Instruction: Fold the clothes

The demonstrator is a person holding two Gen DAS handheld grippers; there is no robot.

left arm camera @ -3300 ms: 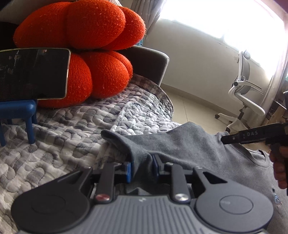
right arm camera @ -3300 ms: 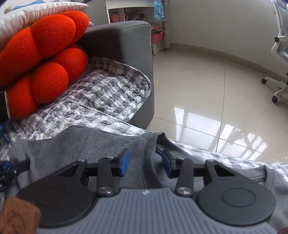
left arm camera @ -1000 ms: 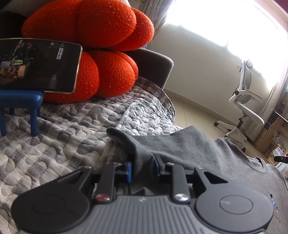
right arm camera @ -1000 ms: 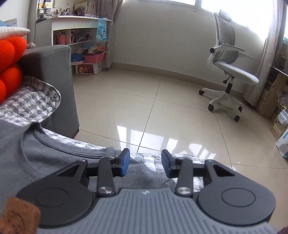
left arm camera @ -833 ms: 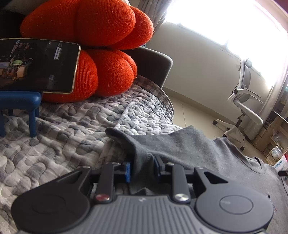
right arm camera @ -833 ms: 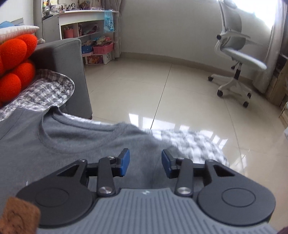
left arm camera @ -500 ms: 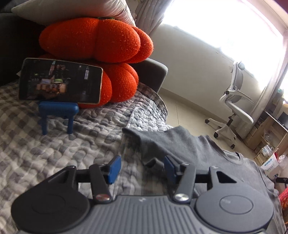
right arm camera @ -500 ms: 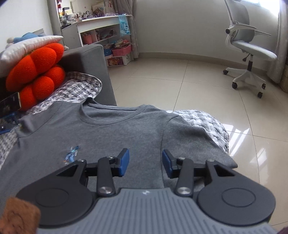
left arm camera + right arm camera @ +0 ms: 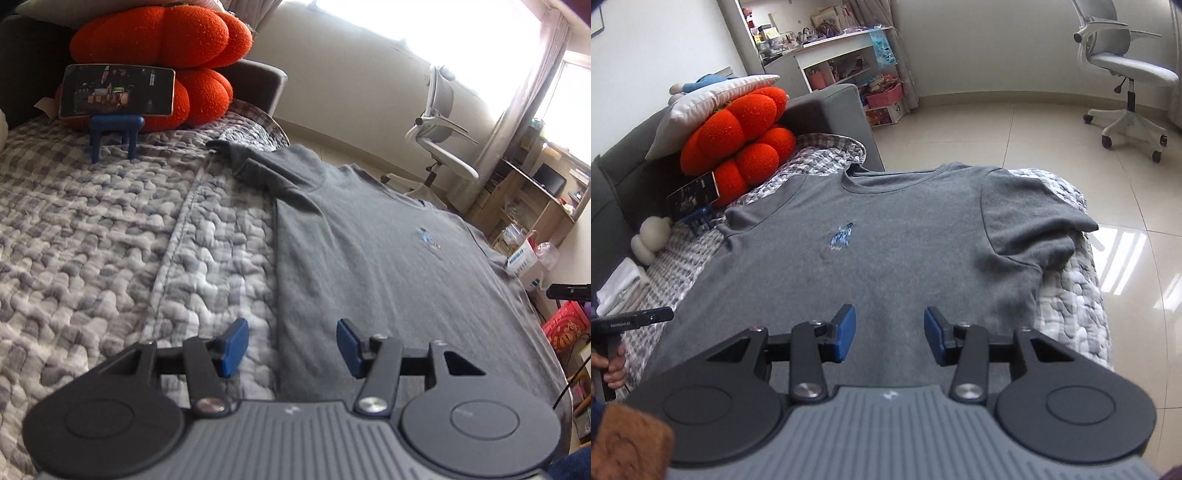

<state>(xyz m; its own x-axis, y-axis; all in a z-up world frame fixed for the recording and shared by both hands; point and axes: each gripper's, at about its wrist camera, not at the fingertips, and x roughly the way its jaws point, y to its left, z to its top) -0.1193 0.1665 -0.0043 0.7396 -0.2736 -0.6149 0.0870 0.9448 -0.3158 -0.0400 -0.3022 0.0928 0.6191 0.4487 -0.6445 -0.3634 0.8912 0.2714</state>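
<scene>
Left gripper [image 9: 288,345] now off sleeve it pinched a second ago — jaws apart, nothing between, hanging over shirt's side edge near hem. Right gripper [image 9: 889,334] likewise apart and empty, pulled back from collar to above lower body. Grey T-shirt [image 9: 886,251] lies flat, face up on quilted cover [image 9: 110,240], sleeves spread. Spreading looks finished — first fold likely next.
</scene>
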